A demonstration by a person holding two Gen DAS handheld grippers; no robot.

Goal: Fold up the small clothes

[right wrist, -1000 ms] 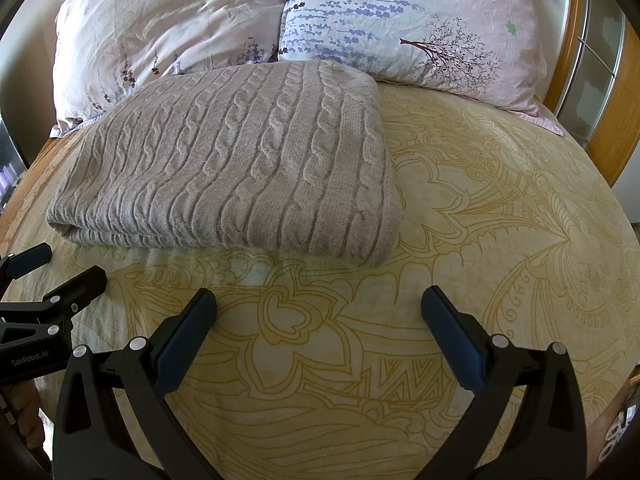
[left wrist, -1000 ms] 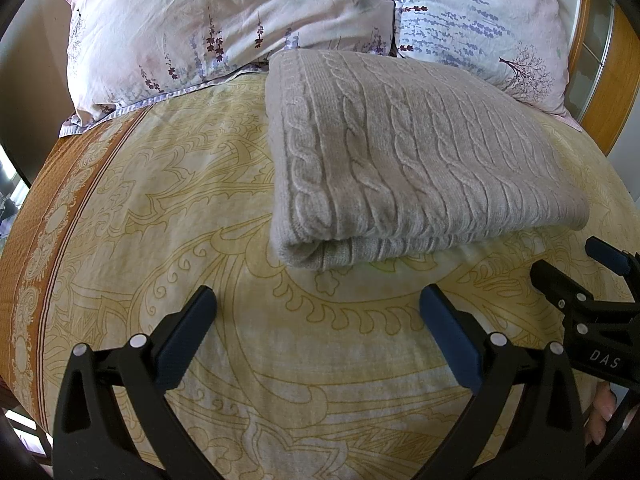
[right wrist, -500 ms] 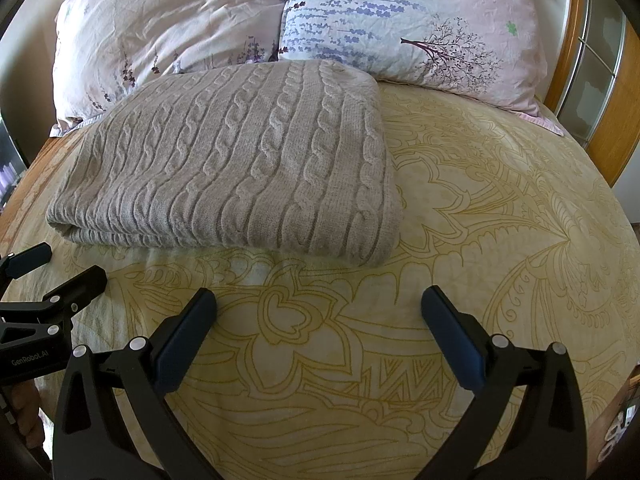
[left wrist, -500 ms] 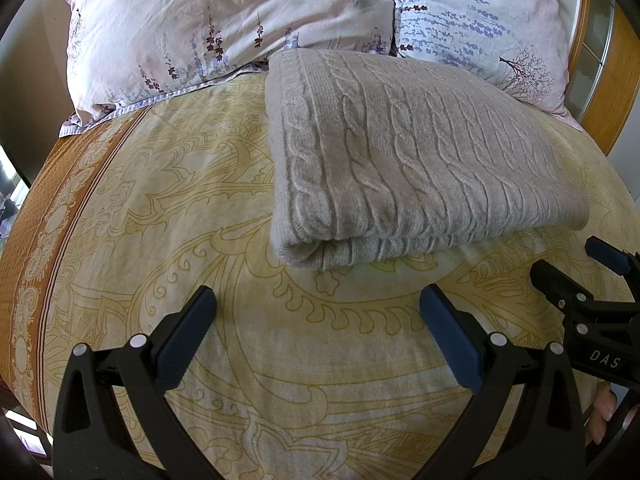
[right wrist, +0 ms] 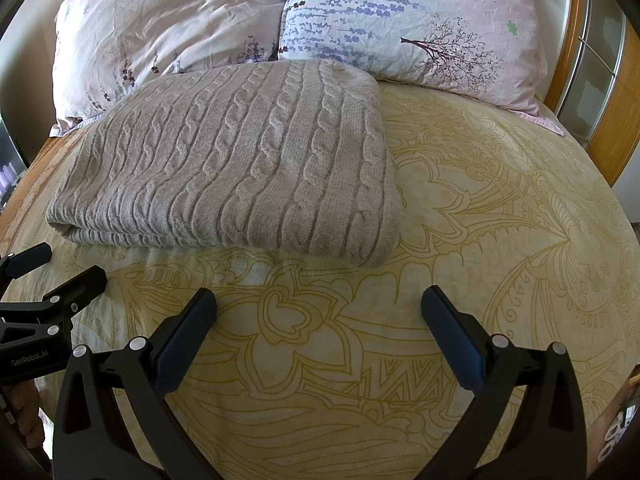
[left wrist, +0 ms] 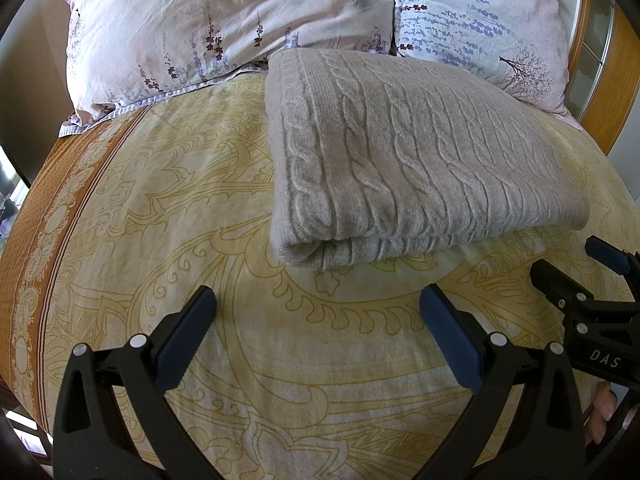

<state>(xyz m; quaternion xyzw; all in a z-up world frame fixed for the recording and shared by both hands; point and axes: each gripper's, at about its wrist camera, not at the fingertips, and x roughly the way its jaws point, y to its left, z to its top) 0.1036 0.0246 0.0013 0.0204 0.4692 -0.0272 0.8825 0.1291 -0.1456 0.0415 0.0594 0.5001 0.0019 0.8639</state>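
Black-armed and tipped with blue pads, the left claw (left wrist: 316,316) sits nearest in the left wrist view, its jaws spread wide with nothing between them, over the yellow patterned bedspread (left wrist: 168,216). The right claw (right wrist: 318,316) is likewise wide apart and holding nothing in its own view, above the same bedspread (right wrist: 500,240). Each claw shows at the edge of the other's view: the right one (left wrist: 576,276) at the right edge, the left one (right wrist: 60,268) at the left edge, side by side and near the front edge of the garment.

Just beyond both claws lies the grey cable-knit sweater (left wrist: 408,160), folded into a flat rectangle on the bedspread, its layered folded edge facing the claws. Neither claw touches the sweater (right wrist: 240,172).

Farther back, 2 floral pillows rest at the head of the bed: a pink pillow (left wrist: 208,20) on the left and a pale blue-and-pink pillow (right wrist: 400,16) on the right. The sweater's far edge meets them. A wooden headboard (right wrist: 616,120) curves behind on the right.
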